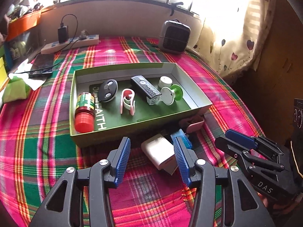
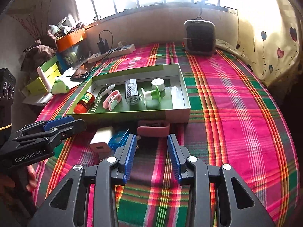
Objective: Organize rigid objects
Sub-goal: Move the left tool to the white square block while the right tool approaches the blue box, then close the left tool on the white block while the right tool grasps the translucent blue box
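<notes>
A shallow green box (image 1: 200, 106) (image 2: 186, 102) on the plaid cloth holds a red-capped bottle (image 1: 84, 113), a black oval remote (image 1: 108, 90), a pink-and-white clip (image 1: 127, 102), a black bike light (image 1: 146, 89), a white cap (image 1: 165, 81) and a green spool (image 1: 174, 93). Before the box lie a white charger cube (image 1: 159, 153) (image 2: 101, 139), a blue clear case (image 1: 182, 137) (image 2: 119, 139) and a pink case (image 1: 194, 124) (image 2: 153, 130). My left gripper (image 1: 151, 145) (image 2: 77, 122) is open, with the charger cube just ahead between its fingertips, untouched. My right gripper (image 2: 151, 138) (image 1: 224, 138) is open just short of the pink case.
A grey heater (image 1: 174, 36) (image 2: 199, 36) stands at the back right. A power strip (image 1: 72, 44) with a black adapter and a phone (image 1: 42, 64) lie at the back left, beside green boxes (image 2: 43, 79) and tissue. A heart-print curtain (image 1: 233, 43) hangs on the right.
</notes>
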Motion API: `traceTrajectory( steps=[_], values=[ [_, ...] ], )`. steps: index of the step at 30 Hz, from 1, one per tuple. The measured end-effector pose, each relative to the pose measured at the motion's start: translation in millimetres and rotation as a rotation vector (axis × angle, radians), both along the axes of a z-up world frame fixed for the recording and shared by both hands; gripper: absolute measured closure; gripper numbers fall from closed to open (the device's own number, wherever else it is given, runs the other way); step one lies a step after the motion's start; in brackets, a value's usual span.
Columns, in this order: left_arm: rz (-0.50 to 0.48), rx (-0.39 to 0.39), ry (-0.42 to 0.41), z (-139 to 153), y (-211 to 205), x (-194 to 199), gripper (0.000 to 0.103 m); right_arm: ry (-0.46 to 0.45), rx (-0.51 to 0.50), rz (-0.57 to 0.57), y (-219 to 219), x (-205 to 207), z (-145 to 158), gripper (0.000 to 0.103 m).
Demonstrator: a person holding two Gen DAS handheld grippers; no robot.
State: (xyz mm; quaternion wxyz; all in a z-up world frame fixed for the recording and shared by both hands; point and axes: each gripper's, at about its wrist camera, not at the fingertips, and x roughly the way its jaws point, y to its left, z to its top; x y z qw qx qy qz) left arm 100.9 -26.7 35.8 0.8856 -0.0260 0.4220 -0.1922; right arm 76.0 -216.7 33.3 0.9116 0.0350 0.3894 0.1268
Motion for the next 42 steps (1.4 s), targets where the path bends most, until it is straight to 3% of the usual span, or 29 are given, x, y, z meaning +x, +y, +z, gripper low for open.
traceTrajectory(
  steps=[12,31,39,42],
  values=[
    [-0.047,0.025,0.034,-12.5,-11.4,4.9,0.055,0.006,0.015,-0.064,-10.6,-13.1,-2.5,0.067],
    [-0.007,0.138,0.031,-28.5,5.1,2.8,0.055,0.021,0.018,-0.052,1.6,-7.2,-6.0,0.067],
    [-0.004,0.111,0.019,-28.7,13.3,3.2,0.055,0.018,-0.003,-0.024,16.8,-3.2,-3.4,0.067],
    [-0.006,0.107,0.014,-28.6,13.9,2.1,0.062,0.013,-0.012,-0.004,25.7,-0.8,-2.3,0.067]
  ],
)
